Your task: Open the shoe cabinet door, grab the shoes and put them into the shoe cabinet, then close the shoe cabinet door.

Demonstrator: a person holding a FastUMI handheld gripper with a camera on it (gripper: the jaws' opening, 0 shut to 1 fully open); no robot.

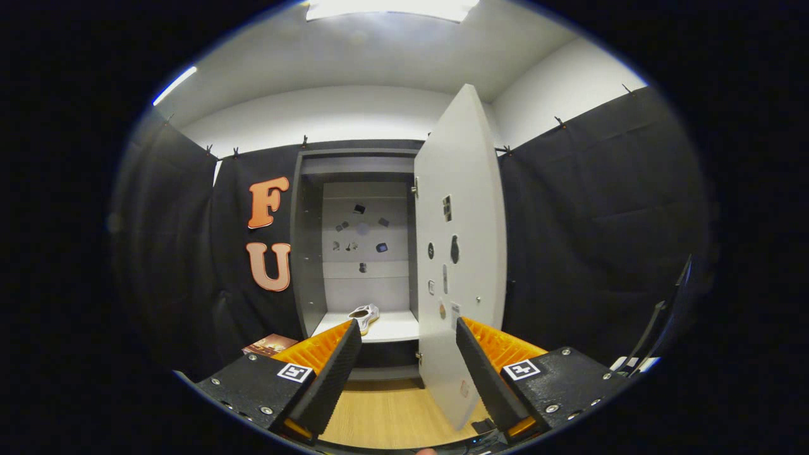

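The grey shoe cabinet (308, 253) stands straight ahead against the black cloth wall. Its white door (460, 240) is swung open toward me on the right side, with small stickers on its inner face. A pale shoe (364, 314) lies on the cabinet's white lower shelf (395, 328), just beyond my left fingertip. My gripper (409, 333) is open, its fingers wide apart with nothing between them. The door's lower edge reaches down between the fingers, close to the right finger (483, 373).
A wooden floor (385, 414) runs from me to the cabinet's foot. A brown flat item (270, 345) lies on the floor left of the cabinet. Thin dark stand legs (657, 328) rise at the far right. Small stickers dot the cabinet's back panel (363, 240).
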